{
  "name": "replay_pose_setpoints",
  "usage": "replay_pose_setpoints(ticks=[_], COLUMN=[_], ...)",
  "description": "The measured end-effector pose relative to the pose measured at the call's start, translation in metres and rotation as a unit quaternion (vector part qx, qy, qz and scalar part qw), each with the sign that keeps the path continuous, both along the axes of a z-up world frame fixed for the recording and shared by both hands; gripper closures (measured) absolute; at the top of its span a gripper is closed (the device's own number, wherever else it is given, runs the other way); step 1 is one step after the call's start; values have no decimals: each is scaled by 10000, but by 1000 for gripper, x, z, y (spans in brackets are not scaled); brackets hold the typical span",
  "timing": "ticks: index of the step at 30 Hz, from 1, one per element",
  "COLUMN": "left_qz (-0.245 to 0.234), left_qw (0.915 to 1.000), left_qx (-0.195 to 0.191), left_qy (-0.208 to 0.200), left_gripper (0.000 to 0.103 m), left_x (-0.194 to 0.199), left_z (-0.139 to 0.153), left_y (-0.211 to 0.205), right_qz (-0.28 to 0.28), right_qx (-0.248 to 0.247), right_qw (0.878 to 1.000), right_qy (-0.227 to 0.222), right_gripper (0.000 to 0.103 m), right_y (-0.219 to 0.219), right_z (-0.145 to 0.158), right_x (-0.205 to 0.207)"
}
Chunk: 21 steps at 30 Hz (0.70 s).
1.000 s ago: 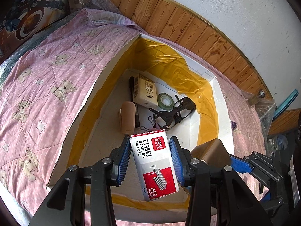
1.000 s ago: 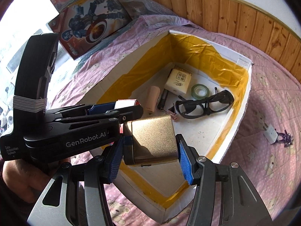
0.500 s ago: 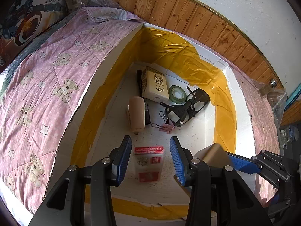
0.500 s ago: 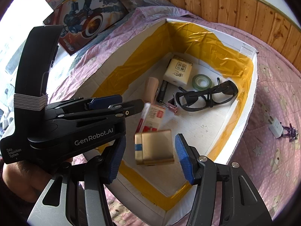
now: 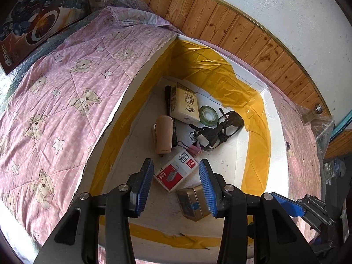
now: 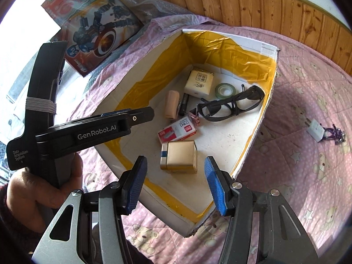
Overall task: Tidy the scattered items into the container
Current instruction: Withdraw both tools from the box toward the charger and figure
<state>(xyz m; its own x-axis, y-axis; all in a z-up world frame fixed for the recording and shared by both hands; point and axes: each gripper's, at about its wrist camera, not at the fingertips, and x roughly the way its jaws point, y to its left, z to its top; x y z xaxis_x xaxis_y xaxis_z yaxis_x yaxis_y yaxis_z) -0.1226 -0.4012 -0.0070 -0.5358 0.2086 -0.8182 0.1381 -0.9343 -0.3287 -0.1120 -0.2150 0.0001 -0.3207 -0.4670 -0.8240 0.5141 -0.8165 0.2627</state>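
Note:
The white foam box (image 5: 277, 145) (image 6: 261, 123), lined with yellow tape, lies on the pink quilt. On its floor lie the red and white staples box (image 5: 176, 171) (image 6: 177, 131) and, beside it, the gold tin (image 5: 191, 202) (image 6: 178, 156). Farther in lie black glasses (image 6: 231, 106), a green tape roll (image 6: 224, 90), a cream packet (image 6: 199, 82), a beige stapler (image 6: 171, 104) and a pink binder clip (image 6: 194, 117). My left gripper (image 5: 177, 184) hangs open above the staples box. My right gripper (image 6: 175, 183) stands open above the gold tin. Both are empty.
A white plug with a purple cord (image 6: 323, 132) lies on the quilt (image 6: 308, 165) right of the box. Toy boxes (image 6: 99, 33) lean at the back left. A wooden panel (image 5: 231, 28) runs behind. A hand (image 6: 33, 198) holds the left gripper's handle.
Both grippers opened and let go. The staples box and the gold tin dropped to the floor of the foam box and now lie still.

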Motion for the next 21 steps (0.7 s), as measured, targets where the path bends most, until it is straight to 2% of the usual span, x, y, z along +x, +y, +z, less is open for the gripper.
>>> replay_pose_setpoints(ticks=[7,21], left_qz=[-35,-368], left_qw=[10000,9988], left_qx=[45,-203], left_qy=[70,257], left_gripper=[56,56], left_x=[18,44], left_z=[16,48], left_y=[11,56], right_qz=[-141,-542], right_qx=[-266,-1045], right_qw=[9995,9929], right_qy=[115,161], right_gripper=[45,45], right_y=[15,71], right_z=[15,29], right_x=[16,43])
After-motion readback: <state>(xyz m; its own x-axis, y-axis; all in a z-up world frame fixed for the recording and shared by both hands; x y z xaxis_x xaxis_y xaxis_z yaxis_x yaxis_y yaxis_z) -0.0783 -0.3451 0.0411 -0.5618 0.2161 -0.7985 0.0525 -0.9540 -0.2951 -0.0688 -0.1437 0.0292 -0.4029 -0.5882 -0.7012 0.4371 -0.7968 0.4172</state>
